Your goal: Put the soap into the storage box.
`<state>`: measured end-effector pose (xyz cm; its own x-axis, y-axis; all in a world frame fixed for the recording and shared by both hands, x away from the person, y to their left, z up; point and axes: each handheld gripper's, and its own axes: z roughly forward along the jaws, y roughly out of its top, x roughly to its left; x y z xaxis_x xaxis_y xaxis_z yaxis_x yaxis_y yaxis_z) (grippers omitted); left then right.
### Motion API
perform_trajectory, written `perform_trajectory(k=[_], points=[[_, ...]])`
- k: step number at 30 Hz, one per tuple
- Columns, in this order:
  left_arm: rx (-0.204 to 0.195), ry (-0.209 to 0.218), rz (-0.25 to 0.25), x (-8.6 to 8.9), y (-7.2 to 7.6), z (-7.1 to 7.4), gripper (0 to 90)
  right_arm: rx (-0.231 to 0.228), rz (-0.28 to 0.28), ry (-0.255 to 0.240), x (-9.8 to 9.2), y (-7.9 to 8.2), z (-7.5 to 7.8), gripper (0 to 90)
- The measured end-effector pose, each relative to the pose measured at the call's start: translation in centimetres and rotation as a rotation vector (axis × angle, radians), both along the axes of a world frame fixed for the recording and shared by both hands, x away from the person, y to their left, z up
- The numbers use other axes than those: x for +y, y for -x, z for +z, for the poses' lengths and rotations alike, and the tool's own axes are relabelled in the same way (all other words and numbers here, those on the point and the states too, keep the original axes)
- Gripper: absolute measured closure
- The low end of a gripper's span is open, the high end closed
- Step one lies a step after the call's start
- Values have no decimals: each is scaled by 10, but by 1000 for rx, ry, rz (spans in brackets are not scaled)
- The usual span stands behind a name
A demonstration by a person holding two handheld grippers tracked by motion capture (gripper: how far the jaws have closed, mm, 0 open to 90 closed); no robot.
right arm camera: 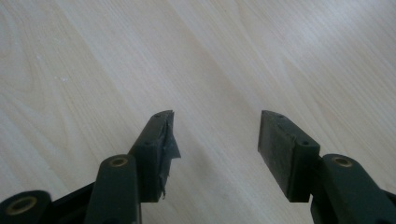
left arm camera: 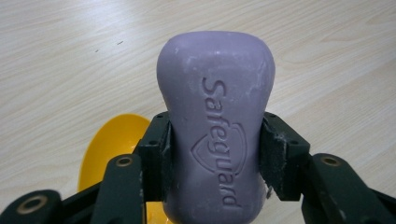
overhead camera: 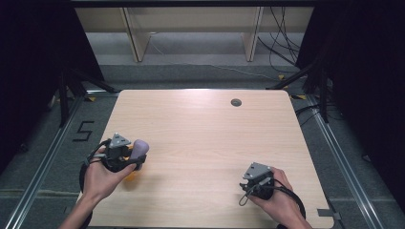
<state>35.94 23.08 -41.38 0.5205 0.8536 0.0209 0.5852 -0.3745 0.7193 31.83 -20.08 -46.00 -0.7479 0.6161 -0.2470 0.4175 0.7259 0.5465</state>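
Black jaws rise from the bottom of the left gripper view, and the left gripper (left arm camera: 215, 154) is clenched on a purple soap bar (left arm camera: 215, 121): both pads press against its narrow waist, one on each side. Its rounded upper end stands out beyond the jaw tips, and raised lettering runs along its face. Below and to the left of the jaws, partly behind them, sits a yellow dish (left arm camera: 109, 147) on the pale wooden table (left arm camera: 327, 56).

Next, the right gripper view shows the right gripper (right arm camera: 215, 140) released, its two jaws standing well apart with bare table (right arm camera: 215, 56) between and ahead of them. A torn bit of dark padding hangs from the inner face of the jaw on the left.

From the high view, the left gripper (overhead camera: 131, 153) is held in a hand near the table's left edge, the soap bar (overhead camera: 140, 147) sticking out just past its tips and a sliver of the yellow dish (overhead camera: 131, 177) showing beneath it. Well apart, near the front right of the table (overhead camera: 200, 129), the right gripper (overhead camera: 254, 177) rests low in the other hand.
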Motion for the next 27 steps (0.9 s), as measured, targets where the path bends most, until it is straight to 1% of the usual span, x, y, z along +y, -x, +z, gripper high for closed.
perform_trajectory(k=[1, 2, 5, 6, 7, 8, 9, 10, 11, 12, 13, 14, 15, 16, 17, 18, 19, 20, 21, 22, 23, 26, 27], points=[[0, 0, 0, 0, 0, 0, 497, 1, 0, 0, 0, 0, 0, 462], [-12, -14, -13, 3, -1, 0, 497, 1, 0, 0, 0, 0, 0, 461], [-15, -20, -15, 6, -2, 0, 497, -2, 0, 0, 0, 0, 0, 461], [6, 8, 14, 5, 0, 0, 497, -1, 0, 0, 0, 0, 0, 461], [6, 8, 14, 5, 0, 0, 496, -1, 0, 0, 0, 0, 0, 461], [0, -4, 5, 7, 0, 0, 497, -1, 4, 0, 0, 0, 0, 461], [6, 12, 35, 6, 1, -1, 497, -1, 4, 0, 0, 0, 0, 461], [9, 3, 24, 9, 0, 0, 497, 2, 6, 1, 0, 0, 0, 461], [-18, -24, -8, 11, -2, 0, 496, -1, 4, 0, 0, 0, 0, 461], [-18, -24, -8, 11, -2, 0, 497, -1, 4, 0, 0, 0, 0, 461], [8, 2, 22, 10, 0, -1, 497, 2, 6, 1, 0, 0, 0, 461], [-2, -15, 14, 12, -1, 0, 496, 2, 6, 1, 0, 0, 0, 461], [-2, -15, 14, 12, -1, 0, 497, 2, 6, 1, 0, 0, 0, 461], [0, -1, 22, 13, -1, -1, 497, -1, 3, 0, 0, 0, 0, 461], [-8, -11, 15, 14, -1, -1, 497, -1, 3, 0, 0, 0, 0, 461], [20, 15, 55, 12, 1, -1, 497, 0, 5, 0, 0, 0, 0, 461], [13, 15, 62, 13, 1, -1, 497, 2, 4, 1, 0, 0, 0, 461], [13, 15, 62, 13, 1, -1, 497, -1, 3, 0, 0, 0, 0, 461], [-7, -7, 21, 16, -2, -1, 497, -1, 3, 0, 0, 0, 0, 461], [15, 14, 54, 15, 1, -1, 497, 2, 5, 1, 0, 0, 1, 461], [-4, -10, 28, 18, -1, 0, 497, 13, 16, -1, 0, -1, 0, 461], [6, -20, 25, 19, -2, 1, 497, 11, 15, 0, 0, -1, 0, 461], [26, 11, 67, 18, 1, 0, 497, 11, 15, 0, 0, -1, 0, 461]])
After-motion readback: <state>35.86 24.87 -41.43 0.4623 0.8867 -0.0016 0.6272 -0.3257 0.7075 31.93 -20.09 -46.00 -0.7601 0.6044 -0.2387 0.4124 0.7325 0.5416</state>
